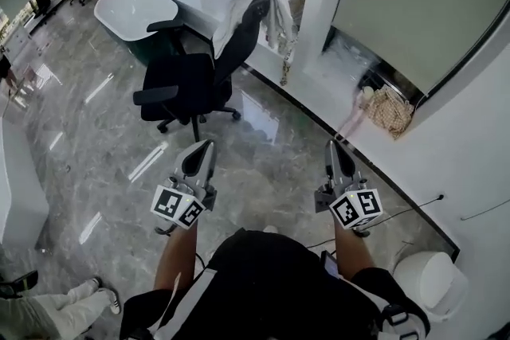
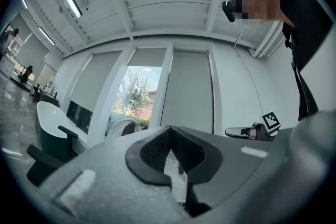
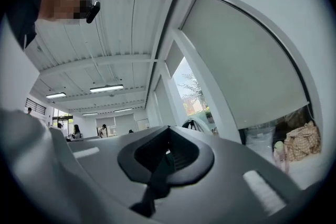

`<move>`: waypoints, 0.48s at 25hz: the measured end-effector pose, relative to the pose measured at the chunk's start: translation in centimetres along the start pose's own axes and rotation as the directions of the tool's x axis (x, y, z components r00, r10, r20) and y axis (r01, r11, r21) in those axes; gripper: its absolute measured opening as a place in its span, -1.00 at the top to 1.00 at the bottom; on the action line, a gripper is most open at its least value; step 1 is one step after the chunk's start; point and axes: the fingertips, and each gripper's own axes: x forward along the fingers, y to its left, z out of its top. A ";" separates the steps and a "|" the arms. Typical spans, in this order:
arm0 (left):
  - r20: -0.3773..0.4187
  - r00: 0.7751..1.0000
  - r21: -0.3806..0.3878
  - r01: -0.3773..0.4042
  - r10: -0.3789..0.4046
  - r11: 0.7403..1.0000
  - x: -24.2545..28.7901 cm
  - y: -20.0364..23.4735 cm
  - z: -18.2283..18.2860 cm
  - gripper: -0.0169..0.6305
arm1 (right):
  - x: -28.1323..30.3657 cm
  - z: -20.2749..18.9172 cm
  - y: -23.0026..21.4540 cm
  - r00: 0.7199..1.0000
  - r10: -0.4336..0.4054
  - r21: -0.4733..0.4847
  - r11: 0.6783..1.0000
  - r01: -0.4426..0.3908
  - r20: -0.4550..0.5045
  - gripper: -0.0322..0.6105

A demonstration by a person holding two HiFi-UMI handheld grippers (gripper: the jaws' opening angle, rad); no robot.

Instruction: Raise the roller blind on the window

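Grey roller blind hangs nearly down at the upper right of the head view, well apart from our left gripper and right gripper, both closed and empty. We judge this the approach: next we must reach its pull with jaws parted.

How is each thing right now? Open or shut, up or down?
roller blind: down almost all the way, gap at the bottom.
left gripper: shut, holding nothing.
right gripper: shut, holding nothing.
office chair: upright, empty seat.
white cloth: draped over the chair's back.
woven bag: upright, below the blind's edge.
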 end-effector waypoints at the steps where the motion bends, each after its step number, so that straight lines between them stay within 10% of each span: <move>1: -0.006 1.000 -0.006 0.022 -0.022 1.000 1.4 -0.8 -0.5 0.95 | -0.7 0.3 -1.4 1.000 -0.025 -0.002 1.000 0.025 0.001 0.89; 12: -0.065 0.967 -0.033 0.246 -0.248 0.969 12.5 -8.6 -3.4 0.95 | -7.8 3.7 -11.2 0.965 -0.256 -0.019 0.966 0.257 0.051 0.89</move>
